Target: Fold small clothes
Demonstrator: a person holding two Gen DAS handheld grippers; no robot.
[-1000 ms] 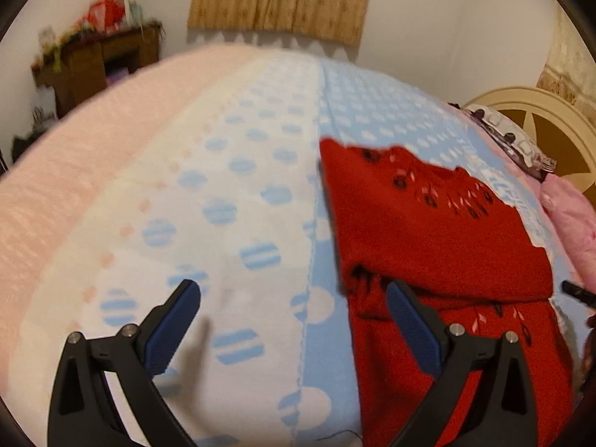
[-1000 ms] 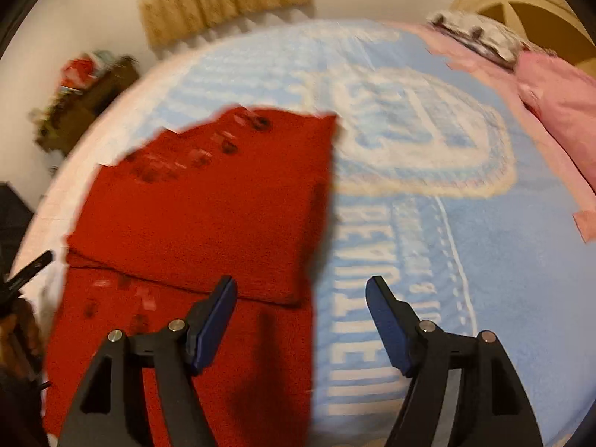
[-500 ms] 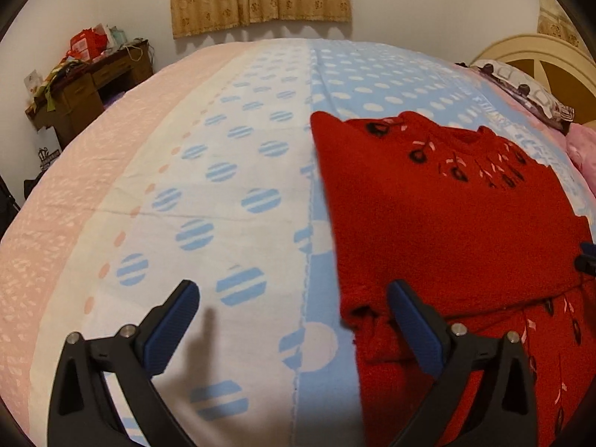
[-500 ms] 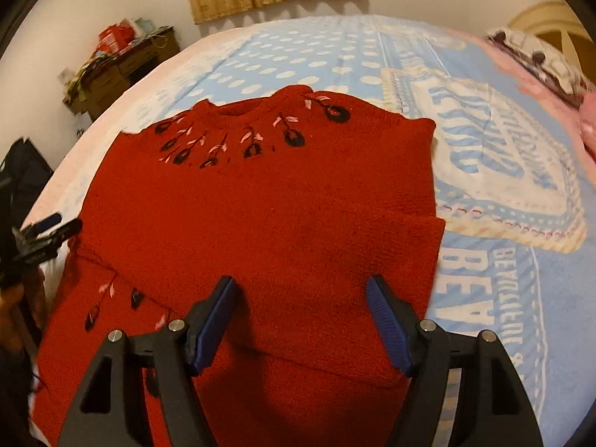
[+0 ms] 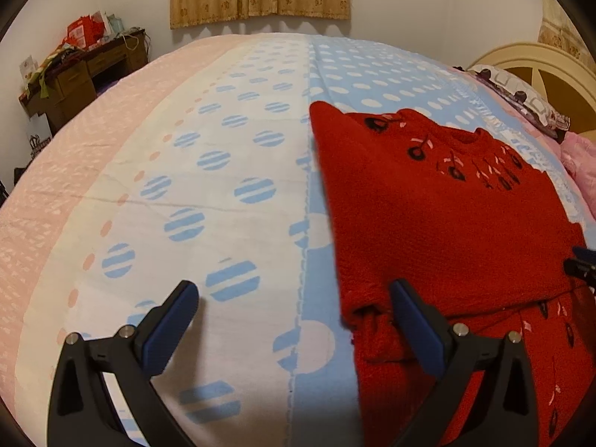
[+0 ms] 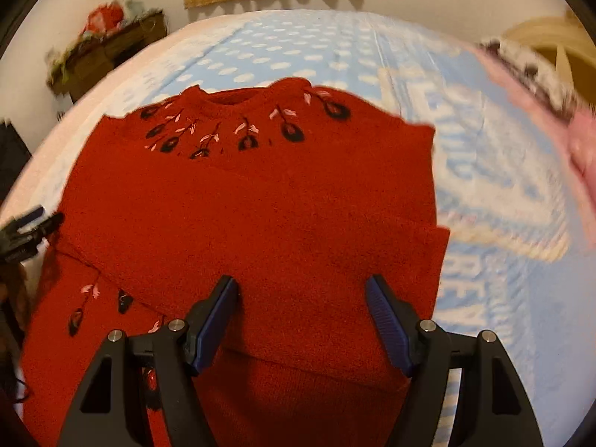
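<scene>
On bed [image 5: 231, 119], 1 red sweater [image 6: 260, 216], 2 grippers open: L [image 5: 294, 320], R [image 6: 301, 309]

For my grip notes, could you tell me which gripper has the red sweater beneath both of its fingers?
The right gripper: both fingers over the red sweater. The left gripper straddles its edge.

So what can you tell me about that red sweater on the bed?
The red sweater looks like a fuzzy knit with a round neck, ringed by dark flowers with pink stems; more of them run along the lower part. It lies flat on the blue dotted bedspread, partly folded, with a layer doubled across its middle. The open right gripper hangs over the folded edge, and the open left gripper straddles its side edge; whether either touches the knit is unclear.
</scene>
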